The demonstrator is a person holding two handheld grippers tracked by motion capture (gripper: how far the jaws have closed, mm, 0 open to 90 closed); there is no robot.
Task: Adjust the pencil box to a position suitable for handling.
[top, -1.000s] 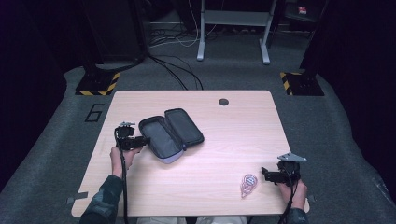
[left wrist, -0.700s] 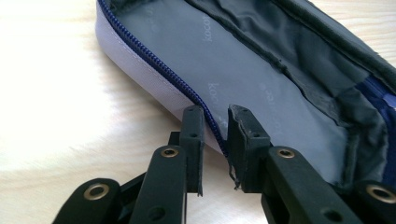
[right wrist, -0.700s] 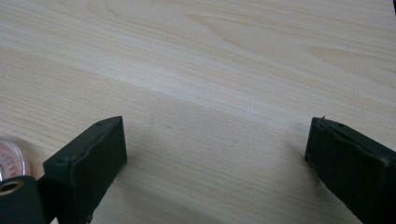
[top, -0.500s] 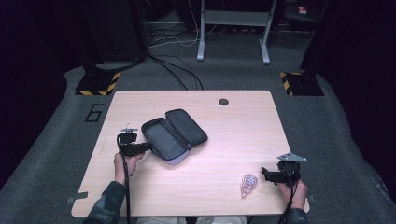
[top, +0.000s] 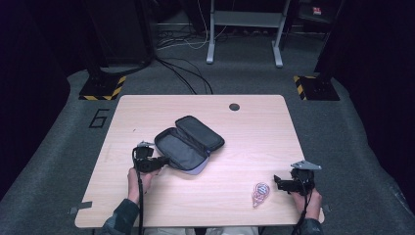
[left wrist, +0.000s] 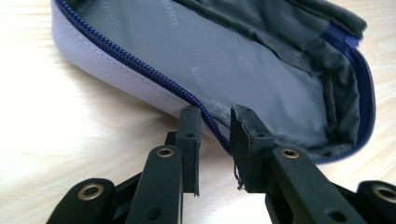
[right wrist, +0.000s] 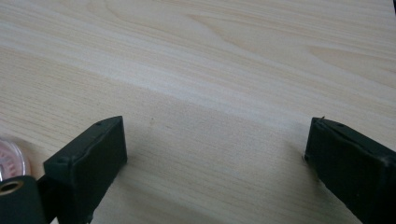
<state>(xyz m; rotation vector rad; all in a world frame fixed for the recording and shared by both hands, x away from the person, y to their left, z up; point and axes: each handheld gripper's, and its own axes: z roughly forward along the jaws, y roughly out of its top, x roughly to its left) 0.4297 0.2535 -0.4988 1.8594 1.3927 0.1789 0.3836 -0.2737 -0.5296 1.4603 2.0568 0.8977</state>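
left gripper (top: pixel 164 160) fingers (left wrist: pixel 189 135) pinching the rim of one open pencil case (top: pixel 190 143), table (top: pixel 254 132) centre-left | right gripper (top: pixel 278 182) fingers (right wrist: pixel 91 158) spread, nothing between | one tape dispenser (top: pixel 260 193) just beside them | left gripper view: blue zipper (left wrist: pixel 140 70), grey lining

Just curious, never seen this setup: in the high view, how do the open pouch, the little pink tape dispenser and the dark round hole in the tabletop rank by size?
1. Open pouch, by far the largest.
2. Pink tape dispenser.
3. Round hole, smallest, though it sits farther from the camera.
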